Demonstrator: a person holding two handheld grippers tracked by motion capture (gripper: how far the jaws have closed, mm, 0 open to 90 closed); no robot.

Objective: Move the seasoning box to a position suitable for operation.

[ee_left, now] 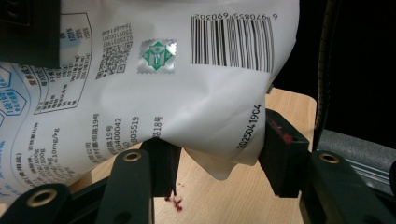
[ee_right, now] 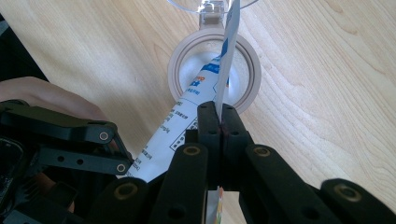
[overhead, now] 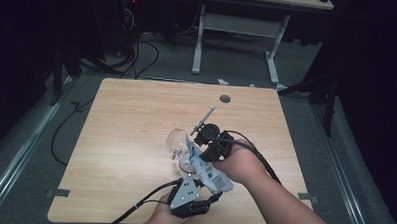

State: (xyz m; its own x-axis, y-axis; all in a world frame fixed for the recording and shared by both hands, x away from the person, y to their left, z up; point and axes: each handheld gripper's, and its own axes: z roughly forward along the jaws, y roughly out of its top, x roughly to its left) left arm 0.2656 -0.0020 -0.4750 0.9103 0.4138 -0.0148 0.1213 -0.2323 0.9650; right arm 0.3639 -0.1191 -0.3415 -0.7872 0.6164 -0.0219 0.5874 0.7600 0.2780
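A white printed pouch [overhead: 210,173] with a barcode is held tilted between both grippers over a round beige-rimmed jar [overhead: 184,165]. My left gripper [overhead: 212,196], near the table's front edge, is shut on the pouch's [ee_left: 187,93] bulging lower end, with one pad at each side of it. Higher up, my right gripper [overhead: 201,153] pinches the thin upper edge. In the right gripper view the jaws [ee_right: 218,116] are shut on the pouch [ee_right: 196,93] edge-on, directly above the jar's open mouth [ee_right: 176,70]. The jar's clear lid [overhead: 175,138] stands tipped back.
The light wooden table [overhead: 125,139] has a round cable hole [overhead: 225,98] near its far edge. A few red specks [ee_left: 175,202] lie on the wood under the left gripper. A second desk's white legs [overhead: 198,42] stand on the floor beyond, with cables around.
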